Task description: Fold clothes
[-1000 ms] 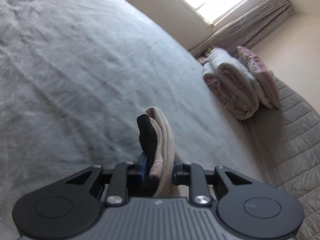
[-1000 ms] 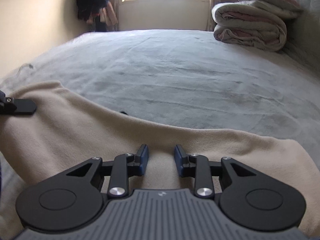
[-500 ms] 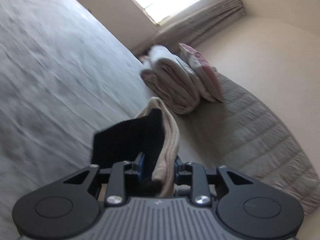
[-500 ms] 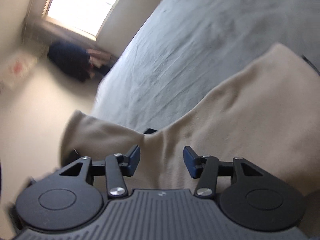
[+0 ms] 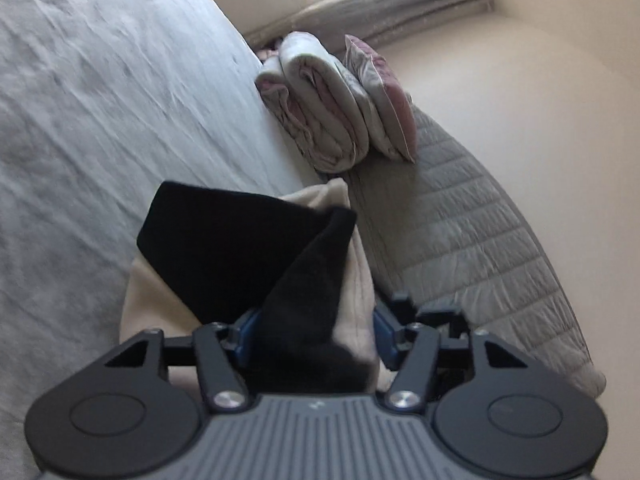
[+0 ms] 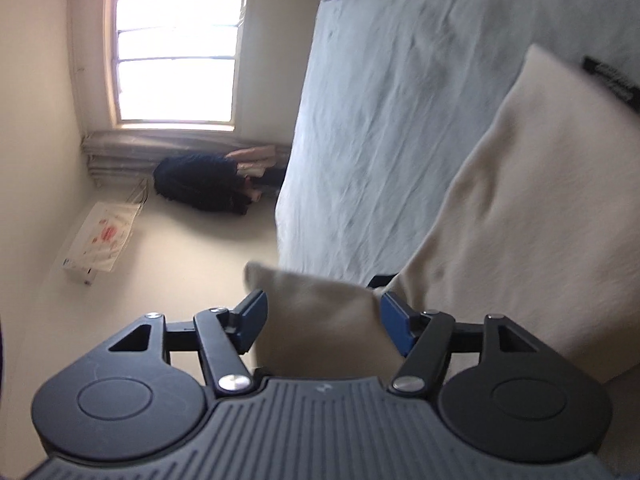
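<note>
The left gripper [image 5: 310, 330] points slightly downward across the grey bed [image 5: 100, 120], its view canted so the bed slopes off to the left. Its jaws are opening, with a bunched fold of the beige garment [image 5: 356, 280] and its black inner panel [image 5: 224, 256] between them; the cloth fills the gap, and I cannot tell whether the pads press it. The right gripper [image 6: 322, 326] is rolled far onto its side, the window [image 6: 176, 56] standing sideways in its view. Its jaws are opening fairly wide around a loose beige fold [image 6: 320, 320], which sits clear of the left pad and near the right one. The rest of the garment spreads right over the bed.
</note>
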{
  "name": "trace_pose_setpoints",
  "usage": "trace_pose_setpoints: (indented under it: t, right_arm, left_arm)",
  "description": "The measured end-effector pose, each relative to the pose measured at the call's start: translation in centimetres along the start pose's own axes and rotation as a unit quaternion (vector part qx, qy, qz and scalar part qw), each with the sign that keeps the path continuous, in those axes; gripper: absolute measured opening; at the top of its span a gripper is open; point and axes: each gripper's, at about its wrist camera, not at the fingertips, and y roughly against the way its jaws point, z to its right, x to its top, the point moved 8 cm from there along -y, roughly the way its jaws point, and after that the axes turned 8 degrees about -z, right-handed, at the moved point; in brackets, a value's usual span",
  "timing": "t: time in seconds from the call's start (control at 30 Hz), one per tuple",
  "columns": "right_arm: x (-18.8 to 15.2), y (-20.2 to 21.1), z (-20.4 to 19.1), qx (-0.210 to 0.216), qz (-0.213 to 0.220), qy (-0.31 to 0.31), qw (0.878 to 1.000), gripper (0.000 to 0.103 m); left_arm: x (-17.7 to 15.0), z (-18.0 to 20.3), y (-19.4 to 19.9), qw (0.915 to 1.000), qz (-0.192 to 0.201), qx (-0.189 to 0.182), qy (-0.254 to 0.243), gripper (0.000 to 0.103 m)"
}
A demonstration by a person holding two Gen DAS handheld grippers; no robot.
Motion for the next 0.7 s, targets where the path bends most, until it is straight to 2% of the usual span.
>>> trace_pose_setpoints:
  t: [0.17,0.33,0.4,0.43,0.47,0.5,0.6,0.7]
  right_arm:
    - [0.4,0.2,-0.8,-0.002,-0.006,0.011,1.0,0.068]
    - [1.4,-0.3,0.2,-0.038,0.003,0.014,0.999,0.067]
    - [1.7,-0.8,0.7,-0.07,0.014,0.027,0.997,0.054]
    - [1.7,-1.1,1.1,-0.09,0.021,0.035,0.995,0.043]
    - [1.7,-1.3,1.5,-0.106,0.021,0.039,0.993,0.035]
    - [1.7,-1.6,1.8,-0.119,0.022,0.042,0.992,0.033]
    - [1.9,-1.8,1.9,-0.12,0.024,0.042,0.992,0.028]
    - [2.1,-1.7,1.3,-0.106,0.025,0.037,0.993,0.027]
  left_arm:
    - [-1.0,0.7,-1.2,0.9985,-0.041,-0.005,-0.034,0.06]
    - [-1.3,1.0,-1.5,0.9962,-0.061,-0.003,-0.061,0.061]
    - [-1.2,1.2,-1.5,0.9957,-0.064,-0.003,-0.066,0.061]
    - [-1.2,1.2,-1.4,0.9955,-0.064,-0.001,-0.071,0.061]
    - [-1.2,1.3,-1.2,0.9954,-0.06,0.0,-0.075,0.061]
    - [-1.1,1.4,-1.1,0.9952,-0.057,0.001,-0.079,0.061]
    - [-0.6,1.6,-0.3,0.995,-0.043,0.006,-0.089,0.06]
    - [0.2,1.3,0.6,0.9937,-0.025,0.035,-0.103,0.059]
